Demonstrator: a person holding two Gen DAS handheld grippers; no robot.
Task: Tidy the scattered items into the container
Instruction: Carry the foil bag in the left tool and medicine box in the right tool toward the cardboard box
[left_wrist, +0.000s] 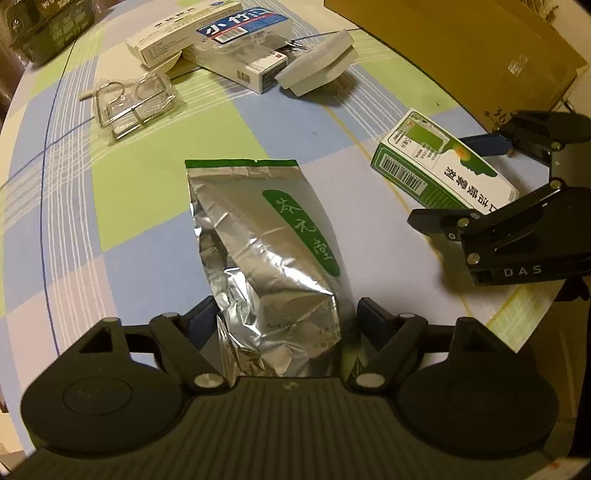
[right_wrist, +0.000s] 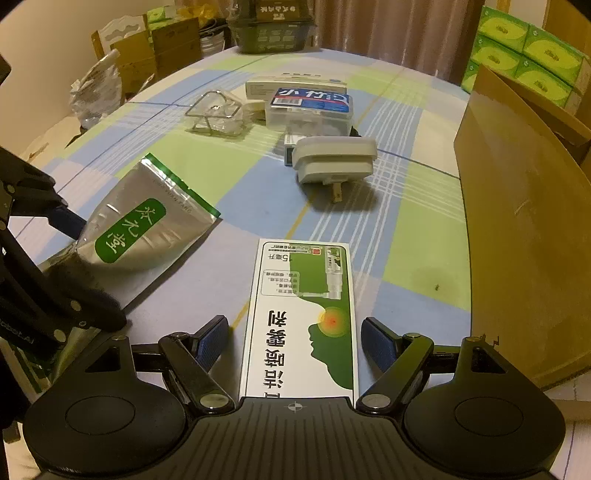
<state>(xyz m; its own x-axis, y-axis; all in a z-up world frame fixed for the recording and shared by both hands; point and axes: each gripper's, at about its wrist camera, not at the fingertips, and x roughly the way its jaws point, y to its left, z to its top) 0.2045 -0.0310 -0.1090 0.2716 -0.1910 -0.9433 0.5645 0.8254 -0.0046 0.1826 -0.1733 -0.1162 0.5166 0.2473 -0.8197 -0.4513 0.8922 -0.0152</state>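
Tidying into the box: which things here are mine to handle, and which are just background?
Job:
foil pouch
green-and-white carton
white plug adapter
medicine boxes
wire holder
cardboard box

Background:
tissue packs
dark basket

Silver foil pouch (left_wrist: 266, 258) flat on checked worktop (left_wrist: 147, 192), between parted pads of left hand-held gripper (left_wrist: 286, 321), right pad apart. Green-white box (left_wrist: 443, 173) beside right hand-held gripper (left_wrist: 461, 177). Boxes piled farther off.

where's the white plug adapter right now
On the checked tablecloth, the white plug adapter lies just in front of the stacked medicine boxes, beyond the green spray box.
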